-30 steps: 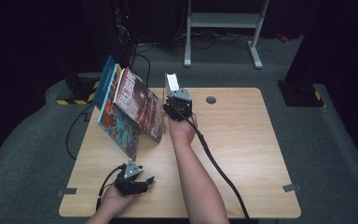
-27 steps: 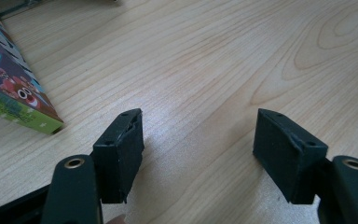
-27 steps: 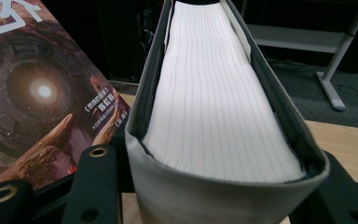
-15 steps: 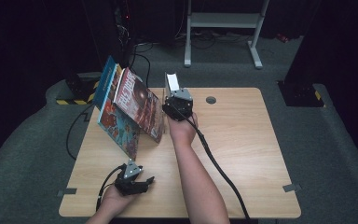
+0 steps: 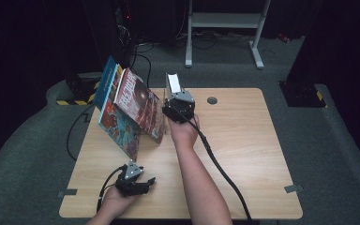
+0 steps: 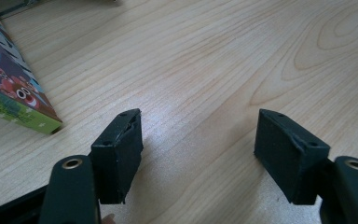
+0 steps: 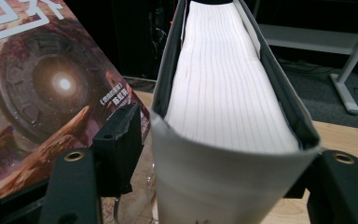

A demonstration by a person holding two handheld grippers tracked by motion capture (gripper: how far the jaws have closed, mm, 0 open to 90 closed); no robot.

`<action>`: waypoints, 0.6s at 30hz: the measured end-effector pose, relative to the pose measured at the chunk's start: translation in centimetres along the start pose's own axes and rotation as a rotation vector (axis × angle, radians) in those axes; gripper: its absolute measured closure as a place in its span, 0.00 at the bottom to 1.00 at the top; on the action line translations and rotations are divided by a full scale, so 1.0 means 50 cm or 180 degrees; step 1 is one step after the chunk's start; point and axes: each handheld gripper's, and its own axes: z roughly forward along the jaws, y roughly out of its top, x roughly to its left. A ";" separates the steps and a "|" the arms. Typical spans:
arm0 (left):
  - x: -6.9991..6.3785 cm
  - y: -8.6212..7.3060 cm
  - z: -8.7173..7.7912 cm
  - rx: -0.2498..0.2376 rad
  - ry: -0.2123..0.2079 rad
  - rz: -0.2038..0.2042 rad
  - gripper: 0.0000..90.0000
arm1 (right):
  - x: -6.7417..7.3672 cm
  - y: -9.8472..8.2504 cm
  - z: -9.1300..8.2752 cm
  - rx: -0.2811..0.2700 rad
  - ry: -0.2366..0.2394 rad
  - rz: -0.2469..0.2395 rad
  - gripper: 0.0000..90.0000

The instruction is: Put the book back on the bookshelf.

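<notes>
A thick grey-covered book (image 5: 172, 85) stands on edge near the far side of the wooden counter (image 5: 243, 140), just right of a row of leaning books. Its long axis runs away from the person toward the counter's far edge, tilting up and slightly left in the high view. In the right gripper view its white page block (image 7: 223, 93) faces up, and the cover wraps round the near end. The right tool (image 5: 177, 108), held in the person's right hand (image 5: 183, 132), sits at the near end of this book with the book between its jaws. Its jaws have just been opening. In the right gripper view the left pad (image 7: 119, 147) stands apart from the cover with a gap showing; the right pad is hidden behind the book, so contact on that side cannot be told. The grip reads as released. To the left, a book with a glowing round gateway on its cover (image 7: 42, 88) leans close beside the grey one, and behind it in the high view stand a colourful picture book (image 5: 119, 126) and a blue-spined book (image 5: 104, 84), all tilted the same way. The left tool (image 5: 132, 182) rests near the counter's near left edge in the left hand (image 5: 117, 201), its jaws spread wide over bare wood with nothing between them, a corner of the picture book off to its left in the left gripper view.
</notes>
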 end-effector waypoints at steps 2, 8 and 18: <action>-0.001 0.000 0.001 -0.0007 0.0003 -0.0019 0.35 | -0.001 -0.002 -0.005 -0.0019 0.0011 -0.0015 0.38; 0.000 0.001 0.001 0.0014 0.0020 -0.0012 0.34 | -0.009 -0.010 -0.027 -0.0077 -0.0003 0.0017 0.36; -0.001 0.002 0.002 0.0027 0.0040 -0.0049 0.31 | -0.012 -0.028 -0.054 -0.0090 0.0071 0.0011 0.34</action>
